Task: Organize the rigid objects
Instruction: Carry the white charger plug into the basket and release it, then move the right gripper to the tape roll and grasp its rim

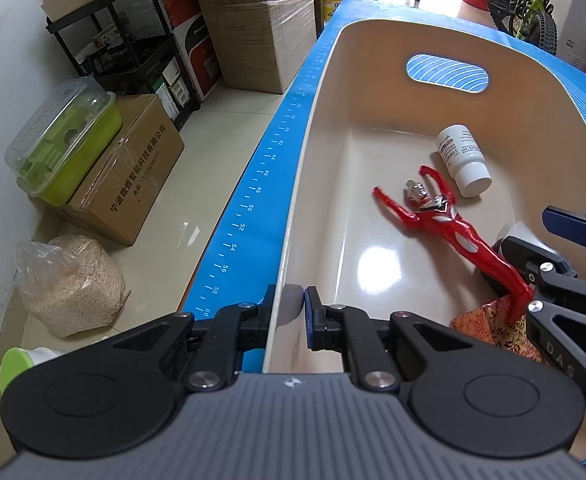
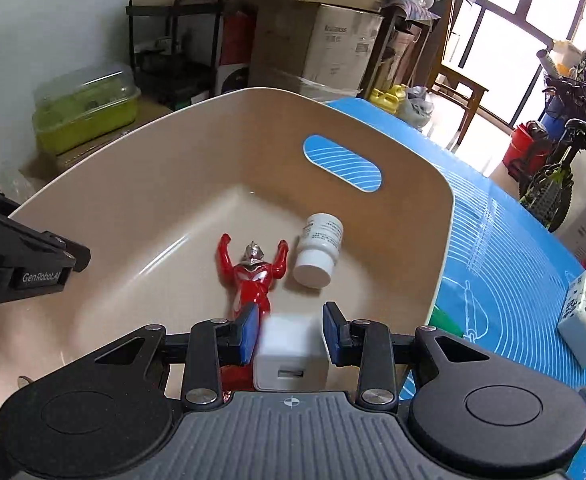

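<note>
The white charger cube sits between the pads of your right tongs, its socket face turned back toward the camera. The jaws stand at a middling width, and a thin gap shows between the cube and the pad on the right side. The cube's far end is blurred, so I judge it loose rather than pinched.

It should handle as a small, stiff, light block with smooth, glossy plastic sides. That makes it likely to slip if you catch only a corner. If you need it again, close the pads flat on two opposite faces near the middle, and keep off the socket end.

Just ahead of the right tongs and below them, the red toy figure lies on its back on the floor of the beige bin, with its legs running under the left pad. The white pill bottle lies on its side a little farther out, just beside the figure's raised arm. A drop from here would probably land the cube on or beside the figure's legs.

Your left tongs are pinched narrow on the bin's near rim, one pad outside the wall and one inside, steadying it on the blue mat.
</note>
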